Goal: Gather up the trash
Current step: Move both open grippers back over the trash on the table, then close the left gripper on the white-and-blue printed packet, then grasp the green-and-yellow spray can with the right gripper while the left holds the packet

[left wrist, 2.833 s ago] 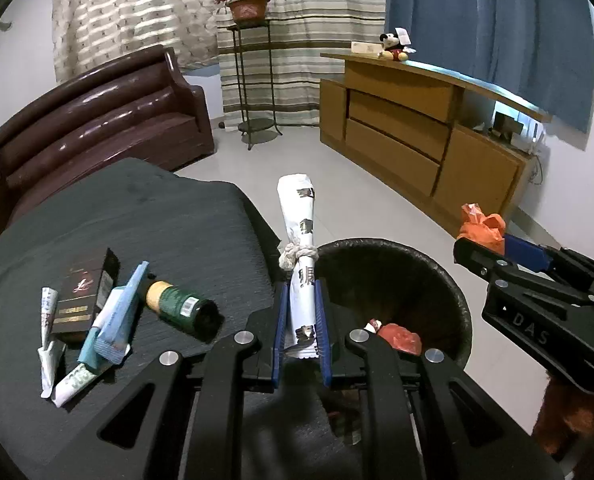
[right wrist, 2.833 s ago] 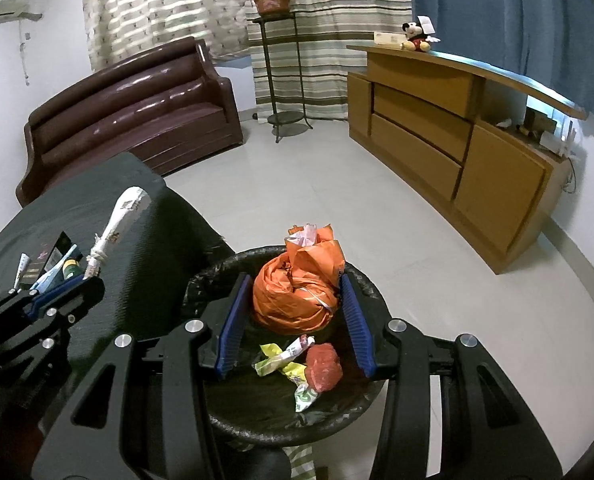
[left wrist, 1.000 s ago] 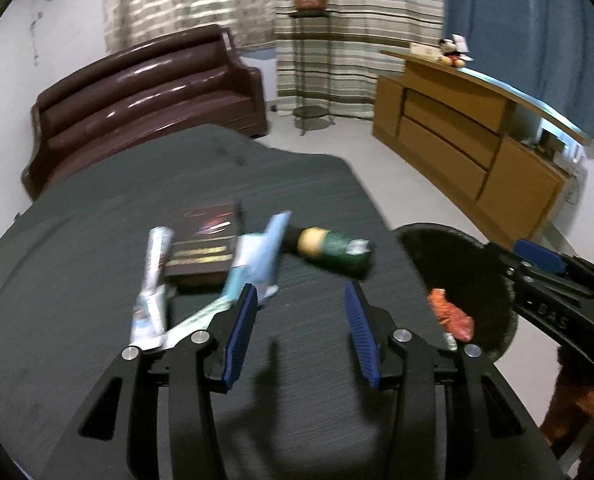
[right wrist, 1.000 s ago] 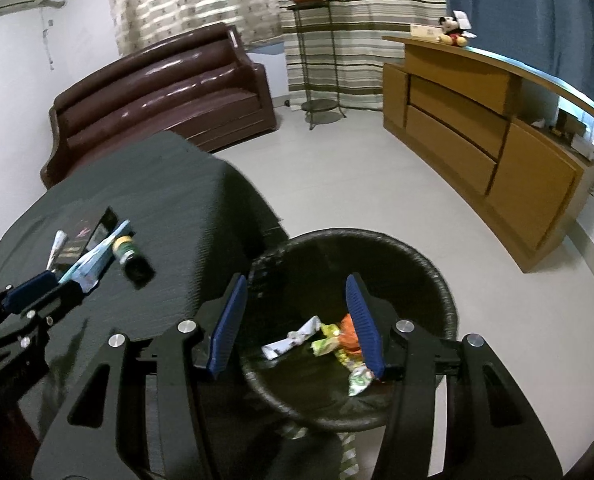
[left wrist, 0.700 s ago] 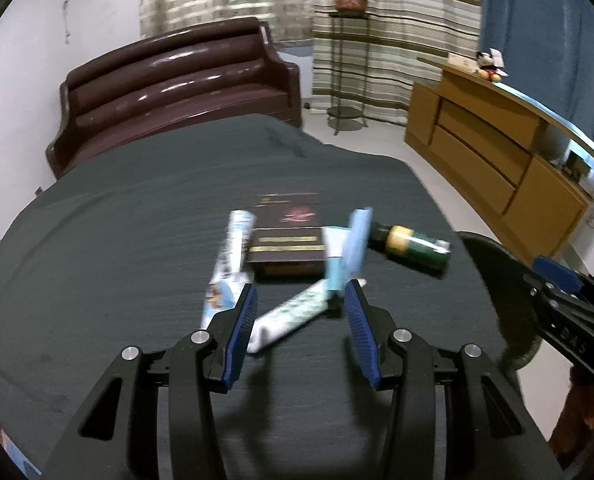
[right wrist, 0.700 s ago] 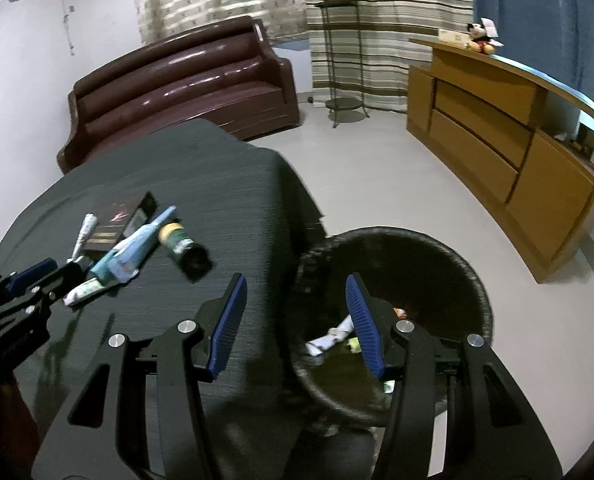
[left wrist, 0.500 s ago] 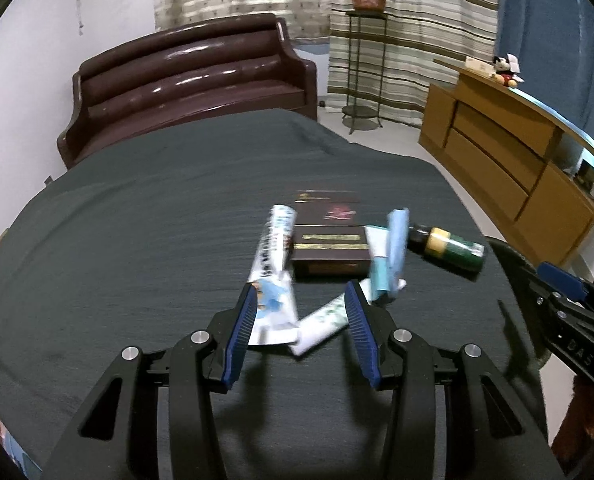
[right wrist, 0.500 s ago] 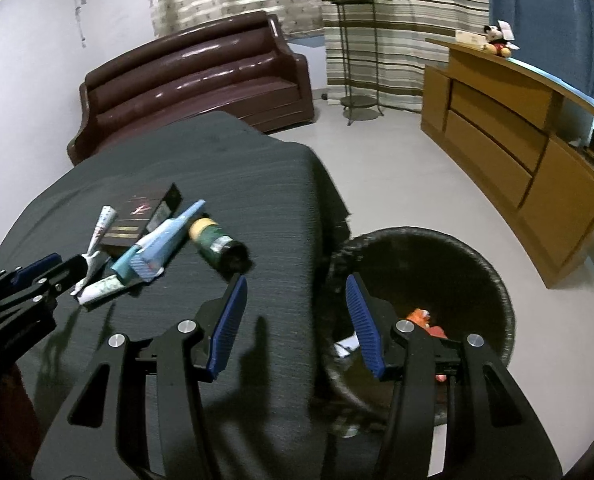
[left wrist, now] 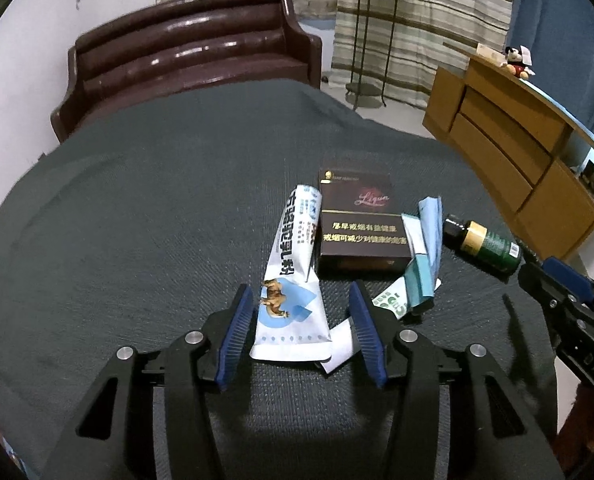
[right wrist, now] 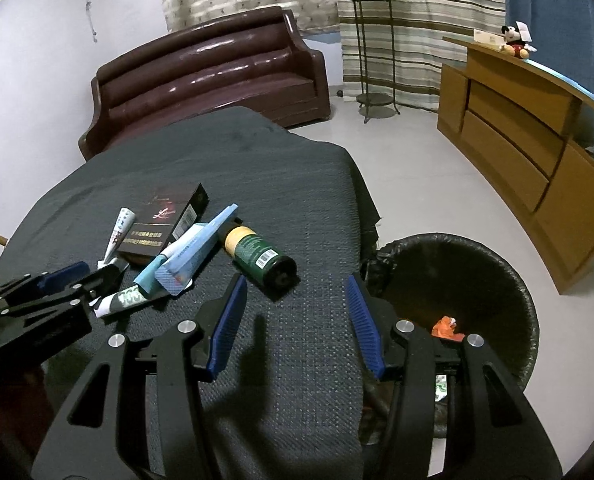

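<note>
Your left gripper straddles the white sachet low in frame, jaws opening, pads clear of it; next, drop and close; your right gripper hangs half-open and empty over the bench; bin lower right.

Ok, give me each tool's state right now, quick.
Left tool: jaws opening, holding nothing; the white milk powder sachet lies between them.
Right tool: open, empty, over the dark tablecloth.
</note>
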### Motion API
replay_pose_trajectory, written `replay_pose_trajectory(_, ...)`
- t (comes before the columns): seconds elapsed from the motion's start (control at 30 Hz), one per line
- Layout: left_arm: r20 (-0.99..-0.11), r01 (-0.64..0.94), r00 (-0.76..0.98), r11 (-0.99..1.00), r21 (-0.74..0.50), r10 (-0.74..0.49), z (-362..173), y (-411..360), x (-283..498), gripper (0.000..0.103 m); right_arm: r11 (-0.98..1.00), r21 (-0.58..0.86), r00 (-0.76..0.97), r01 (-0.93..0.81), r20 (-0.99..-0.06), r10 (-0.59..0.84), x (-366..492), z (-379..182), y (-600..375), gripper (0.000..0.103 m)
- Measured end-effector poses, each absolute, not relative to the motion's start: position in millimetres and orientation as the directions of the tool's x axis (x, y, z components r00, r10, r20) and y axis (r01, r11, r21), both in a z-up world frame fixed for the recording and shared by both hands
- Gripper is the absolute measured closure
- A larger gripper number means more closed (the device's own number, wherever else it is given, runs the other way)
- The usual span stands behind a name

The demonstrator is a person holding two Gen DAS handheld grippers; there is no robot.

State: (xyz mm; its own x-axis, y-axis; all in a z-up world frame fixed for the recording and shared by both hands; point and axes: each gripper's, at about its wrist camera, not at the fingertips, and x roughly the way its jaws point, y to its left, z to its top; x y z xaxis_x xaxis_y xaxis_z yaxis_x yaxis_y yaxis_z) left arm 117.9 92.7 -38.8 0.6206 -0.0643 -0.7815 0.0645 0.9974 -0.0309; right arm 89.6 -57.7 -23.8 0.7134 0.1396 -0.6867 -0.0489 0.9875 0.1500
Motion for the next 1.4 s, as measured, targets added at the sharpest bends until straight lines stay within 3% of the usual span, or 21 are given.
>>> replay_pose_trajectory(0.17, -0.803, 0.062, 0.59, 0.997, -0.055, -0.081, -43, 100, 129, 0.053, 0.987, 0.151, 0.706, -0.049, -0.694, 0.142, 94, -26, -59, 0.053)
replay_pose_trajectory(0.33, -0.804, 0.071, 0.59, 0.997, -0.039, -0.074, -45, 101, 130, 0.066, 0.987, 0.149, 0.696, -0.056, -0.703, 0.145, 97, -28, -58, 0.053)
replay_pose_trajectory(0.53, -0.795, 0.101, 0.602, 0.995, -0.012, -0.071, -46, 104, 124, 0.069, 0.99, 0.123, 0.701, -0.071, -0.7, 0.137, 101, -26, -52, 0.052)
replay_pose_trajectory(1.2, -0.78, 0.02, 0.625, 0.999, -0.027, -0.034, -44, 140, 121, 0.07, 0.989, 0.076, 0.685, -0.129, -0.715, 0.144, 126, -24, -24, 0.052)
replay_pose_trajectory(1.4, -0.783, 0.014, 0.621, 0.999, -0.031, -0.034, -45, 143, 122, 0.07, 0.987, 0.053, 0.658, -0.149, -0.74, 0.14, 132, -28, -17, 0.061)
